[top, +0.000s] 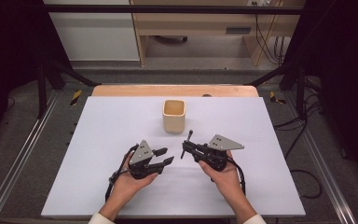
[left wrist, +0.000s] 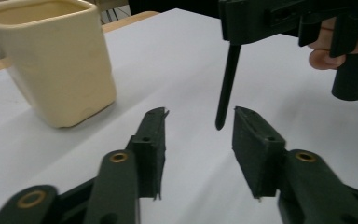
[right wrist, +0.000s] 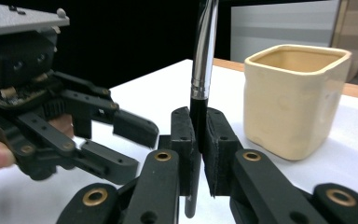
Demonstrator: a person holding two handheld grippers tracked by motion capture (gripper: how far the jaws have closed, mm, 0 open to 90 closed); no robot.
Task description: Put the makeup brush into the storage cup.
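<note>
Cream cup sits just beyond both grippers. Right gripper clamps the brush upright beside it; left gripper stands parted, empty. Best carry the brush level over the cup's mouth before lowering.

Cream cup, black brush, white table.

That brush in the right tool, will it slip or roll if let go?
Probably stiff: the brush stands straight above the right tool, whose jaws clamp its dark handle. Its shiny metal ferrule looks smooth, so likely slippery there. It looks round and thin, so laid on the table it may roll.
</note>
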